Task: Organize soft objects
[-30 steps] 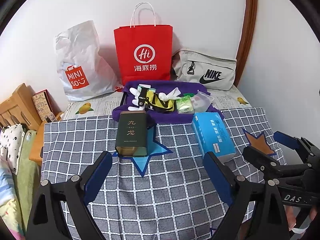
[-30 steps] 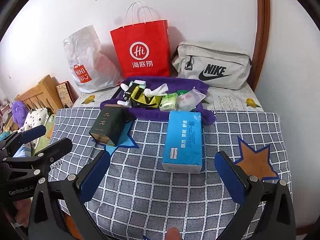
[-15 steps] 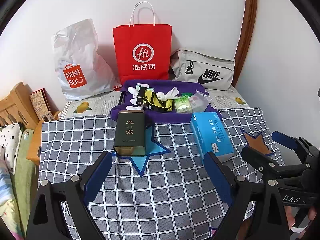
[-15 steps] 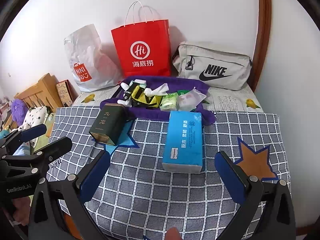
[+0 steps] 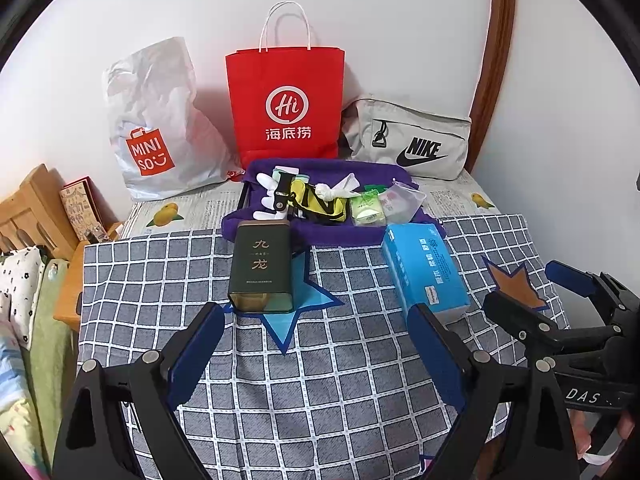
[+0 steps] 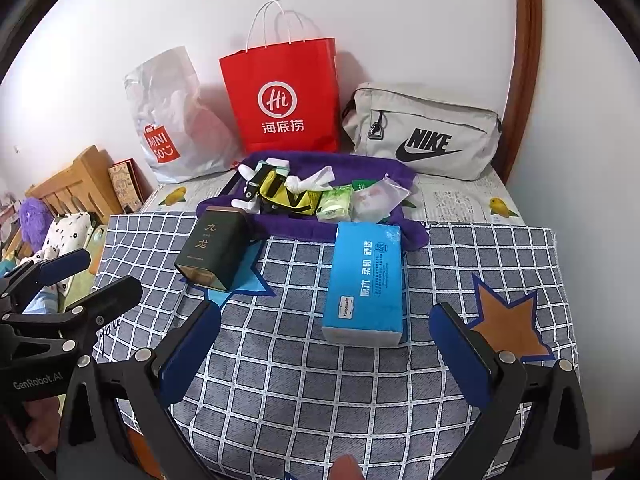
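While both hover apart, tissue pack (image 6: 366, 280) lies beyond right hand-held gripper (image 6: 324, 354).

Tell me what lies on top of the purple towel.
On the purple towel lie white gloves, a yellow-black pouch, a green tissue pack and a clear bag. Anything beneath them is covered.

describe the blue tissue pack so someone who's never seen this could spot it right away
Start at the checked cloth, in front of the purple tray. The blue tissue pack lies flat there, right of the dark green tin. It alone is bright blue, soft-sided, with white lettering.
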Demonstrator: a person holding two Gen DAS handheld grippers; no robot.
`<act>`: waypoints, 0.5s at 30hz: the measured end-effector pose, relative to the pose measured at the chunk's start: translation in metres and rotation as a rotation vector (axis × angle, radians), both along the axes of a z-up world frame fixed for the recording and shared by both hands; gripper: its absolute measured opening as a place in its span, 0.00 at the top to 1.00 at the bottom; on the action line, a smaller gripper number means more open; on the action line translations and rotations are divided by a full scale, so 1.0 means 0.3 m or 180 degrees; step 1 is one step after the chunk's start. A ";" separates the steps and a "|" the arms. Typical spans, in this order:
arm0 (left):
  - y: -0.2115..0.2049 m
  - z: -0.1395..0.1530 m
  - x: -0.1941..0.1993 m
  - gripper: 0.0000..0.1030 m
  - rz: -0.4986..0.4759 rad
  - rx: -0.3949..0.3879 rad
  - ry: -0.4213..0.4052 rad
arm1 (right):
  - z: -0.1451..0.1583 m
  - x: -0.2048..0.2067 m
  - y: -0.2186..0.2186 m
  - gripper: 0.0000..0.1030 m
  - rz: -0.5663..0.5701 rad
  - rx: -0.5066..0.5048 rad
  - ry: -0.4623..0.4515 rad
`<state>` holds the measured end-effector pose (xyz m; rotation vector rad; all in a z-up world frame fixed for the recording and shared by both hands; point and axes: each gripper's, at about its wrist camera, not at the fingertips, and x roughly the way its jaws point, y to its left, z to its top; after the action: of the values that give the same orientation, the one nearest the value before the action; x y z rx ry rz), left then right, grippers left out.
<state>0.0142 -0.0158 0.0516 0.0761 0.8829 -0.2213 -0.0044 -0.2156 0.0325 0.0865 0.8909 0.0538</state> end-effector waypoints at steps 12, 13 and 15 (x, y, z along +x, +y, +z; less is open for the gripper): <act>0.001 0.003 -0.002 0.10 0.0001 0.0006 -0.0015 | 0.004 0.000 0.000 0.01 -0.0008 -0.0006 -0.0006; 0.002 0.003 -0.001 0.10 -0.0002 0.0007 -0.0018 | 0.004 0.000 0.000 0.01 -0.0009 -0.0003 -0.0005; 0.002 0.003 -0.001 0.10 -0.0008 0.0014 -0.0018 | 0.004 -0.001 -0.001 0.01 -0.0011 -0.0001 -0.0010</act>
<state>0.0138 -0.0153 0.0524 0.0818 0.8779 -0.2214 -0.0048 -0.2158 0.0338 0.0875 0.8877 0.0506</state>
